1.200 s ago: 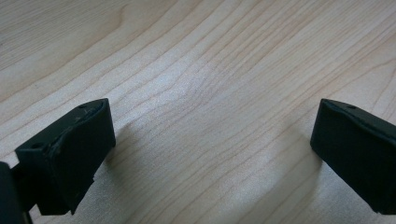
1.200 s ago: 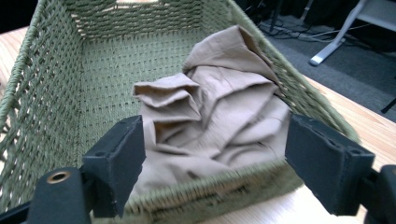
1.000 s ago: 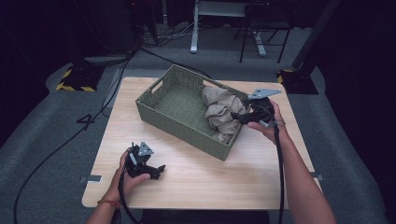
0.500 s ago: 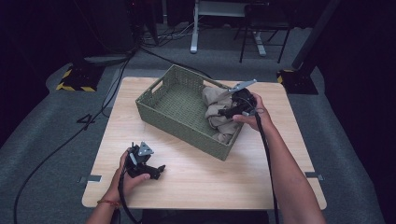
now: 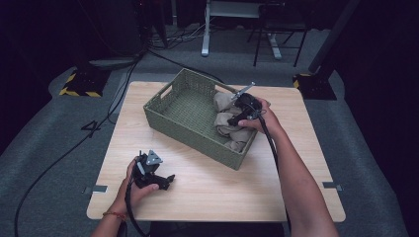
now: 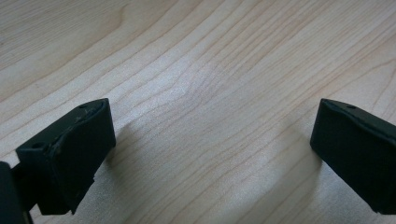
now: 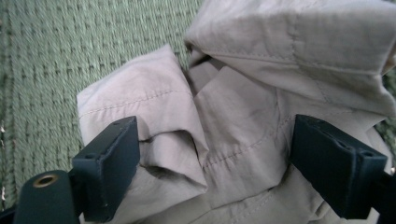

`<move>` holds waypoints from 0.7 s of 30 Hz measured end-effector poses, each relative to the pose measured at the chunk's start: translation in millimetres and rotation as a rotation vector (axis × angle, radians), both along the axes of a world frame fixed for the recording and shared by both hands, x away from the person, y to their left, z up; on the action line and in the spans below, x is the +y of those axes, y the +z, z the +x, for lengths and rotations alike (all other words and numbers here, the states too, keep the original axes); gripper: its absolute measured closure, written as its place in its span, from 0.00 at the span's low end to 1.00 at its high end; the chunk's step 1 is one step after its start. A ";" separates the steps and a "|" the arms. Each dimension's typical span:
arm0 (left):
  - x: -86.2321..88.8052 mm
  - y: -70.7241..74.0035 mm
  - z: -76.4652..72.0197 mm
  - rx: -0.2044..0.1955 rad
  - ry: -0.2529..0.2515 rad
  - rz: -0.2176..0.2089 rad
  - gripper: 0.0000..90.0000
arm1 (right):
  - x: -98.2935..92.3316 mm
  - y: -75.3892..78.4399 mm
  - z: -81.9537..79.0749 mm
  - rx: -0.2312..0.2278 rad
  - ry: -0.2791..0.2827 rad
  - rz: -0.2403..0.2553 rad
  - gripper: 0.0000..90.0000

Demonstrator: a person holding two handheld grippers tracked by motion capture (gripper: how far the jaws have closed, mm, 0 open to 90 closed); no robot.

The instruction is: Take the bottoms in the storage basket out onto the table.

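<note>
1. On the left, the left gripper (image 5: 170, 180) rests low on the pale wooden table (image 5: 212, 197), in the same spot as a second ago. It has nothing to do yet.
2. Seen in the left gripper view, its two black jaws are spread wide. Only bare wood lies between them. They hold nothing.
3. In the middle sits the green woven basket (image 5: 183, 106). It has not moved. Its left half is bare.
4. The crumpled beige cloth (image 5: 228, 120) lies in the right end of the basket, bunched against the wall.
5. On the right, the right gripper (image 5: 231, 120) has moved. A second ago it was out by the basket's right edge. Now it has come in over the basket and dipped down to the cloth. I think a grab is about to happen.
6. In the right gripper view, its jaws are spread wide, one on each side of a fold of the cloth (image 7: 224, 126). The cloth sits right between them, but they are not pinching it yet.
</note>
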State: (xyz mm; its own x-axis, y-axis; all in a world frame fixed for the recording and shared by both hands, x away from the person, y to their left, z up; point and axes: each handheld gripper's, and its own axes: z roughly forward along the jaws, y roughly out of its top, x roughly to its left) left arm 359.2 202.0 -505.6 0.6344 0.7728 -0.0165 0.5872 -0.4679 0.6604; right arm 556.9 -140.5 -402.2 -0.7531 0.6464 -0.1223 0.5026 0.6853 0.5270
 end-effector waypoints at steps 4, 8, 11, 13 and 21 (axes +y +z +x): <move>-0.1 0.1 -0.4 0.002 -0.003 0.000 0.01 | -2.4 -7.2 2.9 0.043 -0.015 -0.023 0.19; -0.3 -0.2 -0.5 -0.001 0.000 -0.002 0.01 | -2.9 -12.8 5.2 0.078 -0.009 -0.024 0.22; -0.3 -0.3 -0.6 -0.001 0.000 -0.002 0.01 | 1.1 -14.4 6.2 0.102 0.014 -0.059 0.23; -0.3 -0.2 -0.6 -0.001 0.000 -0.001 0.01 | 1.4 -15.4 7.5 0.131 0.027 -0.062 0.23; -0.3 -0.3 -0.6 -0.001 0.001 -0.002 0.01 | 5.4 -18.5 10.3 0.189 0.065 -0.101 0.28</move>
State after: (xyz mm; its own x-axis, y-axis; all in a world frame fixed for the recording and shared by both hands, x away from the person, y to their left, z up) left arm 358.6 201.7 -505.9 0.6339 0.7732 -0.0171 0.5867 -0.4664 0.6620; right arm 567.2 -135.1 -420.7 -0.8086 0.5872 -0.0367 0.5388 0.7642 0.3546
